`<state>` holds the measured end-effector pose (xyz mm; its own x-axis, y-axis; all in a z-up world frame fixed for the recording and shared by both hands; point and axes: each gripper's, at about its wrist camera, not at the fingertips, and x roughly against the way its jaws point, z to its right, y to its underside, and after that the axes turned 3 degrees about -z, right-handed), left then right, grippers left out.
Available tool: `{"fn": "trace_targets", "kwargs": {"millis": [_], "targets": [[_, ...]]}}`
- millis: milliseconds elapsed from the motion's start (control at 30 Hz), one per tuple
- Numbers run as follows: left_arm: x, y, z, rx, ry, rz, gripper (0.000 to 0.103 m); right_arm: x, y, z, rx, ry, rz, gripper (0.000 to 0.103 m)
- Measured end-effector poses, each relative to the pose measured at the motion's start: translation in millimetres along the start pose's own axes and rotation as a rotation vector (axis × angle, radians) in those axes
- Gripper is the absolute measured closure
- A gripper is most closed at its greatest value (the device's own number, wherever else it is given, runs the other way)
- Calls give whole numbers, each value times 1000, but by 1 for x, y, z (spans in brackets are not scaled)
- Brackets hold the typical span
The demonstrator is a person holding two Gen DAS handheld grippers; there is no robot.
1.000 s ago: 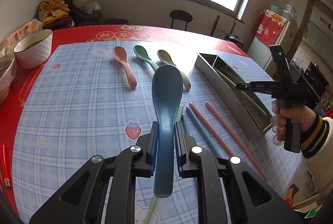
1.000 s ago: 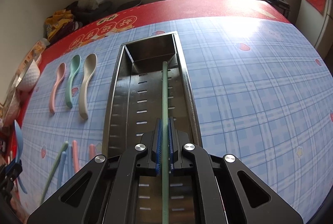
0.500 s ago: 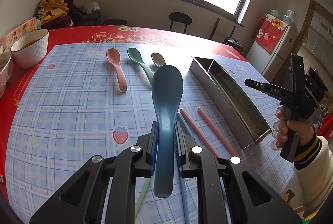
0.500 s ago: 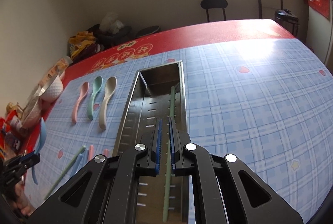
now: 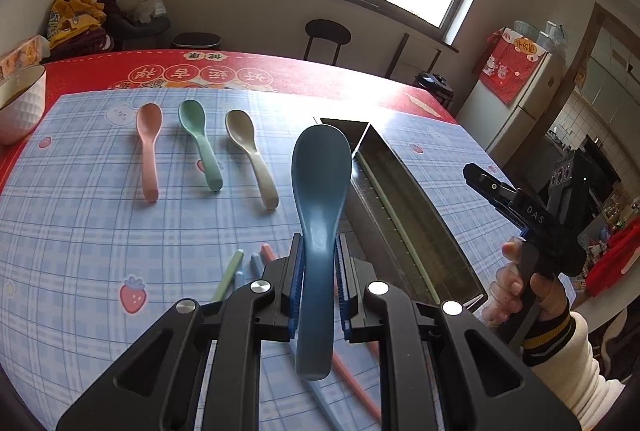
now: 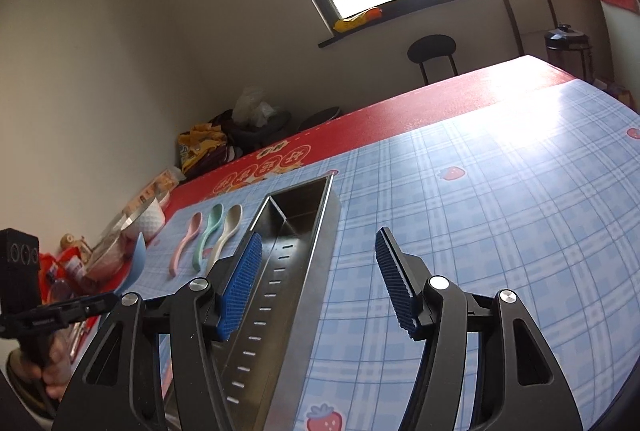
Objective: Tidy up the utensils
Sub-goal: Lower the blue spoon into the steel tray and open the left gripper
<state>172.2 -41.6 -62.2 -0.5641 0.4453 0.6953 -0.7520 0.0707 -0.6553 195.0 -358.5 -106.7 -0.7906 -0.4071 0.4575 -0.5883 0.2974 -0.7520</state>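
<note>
The left gripper (image 5: 319, 283) is clenching its fingers (image 5: 295, 271) on the handle of a dark blue plastic spoon (image 5: 320, 199), carrying it above the worktop (image 5: 80, 231); its long axis is running along the fingers, the bowl pointing away toward the window. The right gripper (image 6: 318, 283) has just been opening, and its fingers (image 6: 240, 283) are standing released with nothing between them, above the long stainless steel tray (image 6: 298, 231). A pale green chopstick (image 5: 394, 219) is lying inside this tray, lengthwise along it. The step in hand seems to be moving the spoon toward the row of pink spoon (image 5: 149, 147), green spoon (image 5: 200, 143) and beige spoon (image 5: 250, 151) beyond. The next move probably calls for laying it parallel to them.
</note>
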Motion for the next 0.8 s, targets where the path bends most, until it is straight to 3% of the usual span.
{"fn": "trace_targets", "kwargs": {"millis": [333, 533, 800], "targets": [[-51, -22, 42, 35, 29, -43, 88, 8, 4, 25, -120, -1, 23, 45], [-80, -35, 57, 85, -6, -71, 88, 6, 6, 35, -163, 0, 12, 45], [-122, -45, 76, 46, -80, -148, 88, 0, 9, 52, -254, -12, -17, 45]]}}
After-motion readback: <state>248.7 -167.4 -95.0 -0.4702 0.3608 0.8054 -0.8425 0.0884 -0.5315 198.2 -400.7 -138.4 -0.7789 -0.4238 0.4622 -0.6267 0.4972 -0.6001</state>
